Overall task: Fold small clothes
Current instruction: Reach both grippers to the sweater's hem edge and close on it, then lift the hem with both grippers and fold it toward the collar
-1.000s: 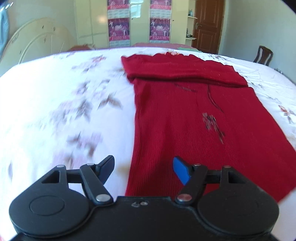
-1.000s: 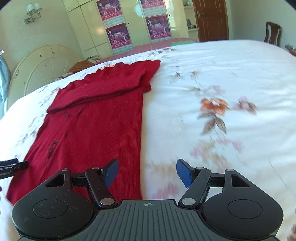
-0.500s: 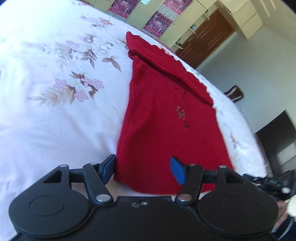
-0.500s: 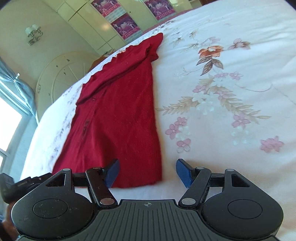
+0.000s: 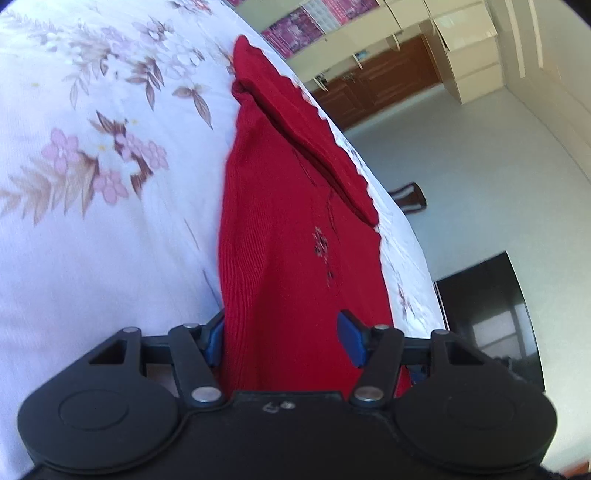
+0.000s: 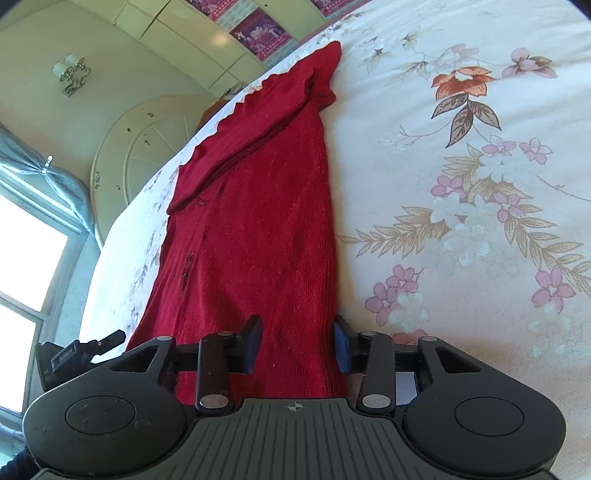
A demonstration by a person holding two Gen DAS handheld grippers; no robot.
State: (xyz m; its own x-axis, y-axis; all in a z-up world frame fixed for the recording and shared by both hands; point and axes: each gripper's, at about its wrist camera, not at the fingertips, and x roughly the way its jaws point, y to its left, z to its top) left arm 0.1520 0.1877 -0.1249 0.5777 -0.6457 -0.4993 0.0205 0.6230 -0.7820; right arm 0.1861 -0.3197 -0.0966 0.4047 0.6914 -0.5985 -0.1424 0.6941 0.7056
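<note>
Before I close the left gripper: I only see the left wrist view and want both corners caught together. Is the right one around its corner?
Observer: Yes, the right gripper is open, with the sweater's hem corner between its fingers.
Operator: Pinching it?
Observer: No, its jaws stand apart with a wide band of knit between them.
Operator: Is the right edge straight?
Observer: Straight up to the folded top, which bulges past it.

floral bedsheet, round headboard, wall posters, brown door, chair.
</note>
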